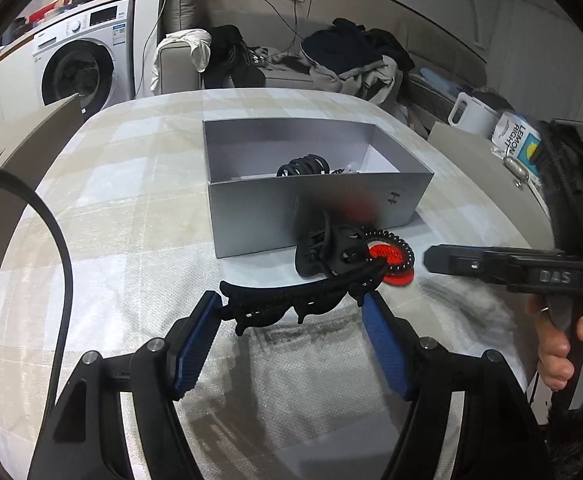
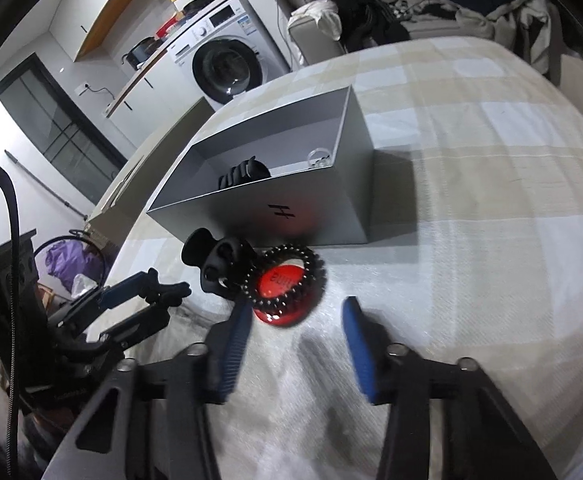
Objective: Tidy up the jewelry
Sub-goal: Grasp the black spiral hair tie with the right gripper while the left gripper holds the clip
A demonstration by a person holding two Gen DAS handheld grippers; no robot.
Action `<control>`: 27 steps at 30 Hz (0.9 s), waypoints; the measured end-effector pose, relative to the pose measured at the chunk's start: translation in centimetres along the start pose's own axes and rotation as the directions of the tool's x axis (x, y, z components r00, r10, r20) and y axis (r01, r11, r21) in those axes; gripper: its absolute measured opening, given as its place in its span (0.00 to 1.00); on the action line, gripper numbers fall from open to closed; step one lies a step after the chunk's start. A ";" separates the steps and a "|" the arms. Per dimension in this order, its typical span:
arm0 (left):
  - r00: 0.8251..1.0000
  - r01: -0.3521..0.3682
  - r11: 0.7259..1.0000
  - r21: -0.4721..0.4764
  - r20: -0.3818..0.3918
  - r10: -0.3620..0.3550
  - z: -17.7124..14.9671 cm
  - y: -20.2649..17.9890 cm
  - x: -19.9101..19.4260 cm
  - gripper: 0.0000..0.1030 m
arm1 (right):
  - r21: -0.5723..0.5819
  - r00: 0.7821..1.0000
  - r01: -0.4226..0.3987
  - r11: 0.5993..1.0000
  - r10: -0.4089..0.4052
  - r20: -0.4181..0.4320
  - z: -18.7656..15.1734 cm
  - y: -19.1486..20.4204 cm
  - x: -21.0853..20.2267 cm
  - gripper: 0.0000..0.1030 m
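Observation:
My left gripper (image 1: pixel 290 299) is shut on a long black hair clip (image 1: pixel 279 310), gripped end to end between the blue pads just above the checked cloth. Beyond it lie a black claw clip (image 1: pixel 327 254) and a black spiral hair tie (image 1: pixel 397 246) resting on a red round disc (image 1: pixel 389 266), all in front of the open grey box (image 1: pixel 251 216). A black coiled piece (image 1: pixel 303 166) lies inside the box. My right gripper (image 2: pixel 296 307) stands open, its fingers flanking the near edge of the red disc (image 2: pixel 281 280) and spiral tie (image 2: pixel 311 270), with a gap on the right side.
The checked cloth (image 1: pixel 131 208) covers a table. A white jug (image 1: pixel 471 114) and a lemon carton (image 1: pixel 517 140) stand at the right edge. A washing machine (image 1: pixel 79 60) and a sofa piled with clothes (image 1: pixel 351 56) are behind. A black cable (image 1: pixel 57 240) hangs on the left.

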State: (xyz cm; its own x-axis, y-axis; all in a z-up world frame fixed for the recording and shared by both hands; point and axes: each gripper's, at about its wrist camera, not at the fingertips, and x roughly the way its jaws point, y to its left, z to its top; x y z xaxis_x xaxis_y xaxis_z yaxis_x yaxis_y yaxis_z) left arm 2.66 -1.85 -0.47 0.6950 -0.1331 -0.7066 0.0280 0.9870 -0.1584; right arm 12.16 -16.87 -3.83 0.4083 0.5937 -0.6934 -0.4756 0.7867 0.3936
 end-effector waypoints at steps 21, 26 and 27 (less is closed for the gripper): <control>0.999 -0.032 0.999 -0.021 0.038 0.033 0.5 0.9 -0.5 0.66 | 0.002 0.998 0.065 0.998 -0.065 0.000 0.6 0.5 1.2 0.08; 0.998 -0.032 0.999 -0.026 0.056 0.034 0.6 1.1 -1.1 0.66 | -0.002 0.998 0.046 0.999 -0.046 0.044 0.1 0.5 -0.3 0.08; 0.998 -0.032 0.999 -0.026 0.059 0.033 0.6 1.0 -1.2 0.66 | -0.007 0.997 0.042 0.999 -0.042 0.059 -0.1 0.6 -0.8 0.08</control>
State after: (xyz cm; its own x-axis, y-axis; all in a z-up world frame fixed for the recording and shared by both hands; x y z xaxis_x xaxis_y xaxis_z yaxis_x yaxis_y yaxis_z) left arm 2.34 -0.66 0.61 0.7368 -0.0948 -0.6694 -0.0126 0.9880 -0.1538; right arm 11.49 -16.88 -3.07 0.4732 0.5691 -0.6724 -0.4630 0.8100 0.3598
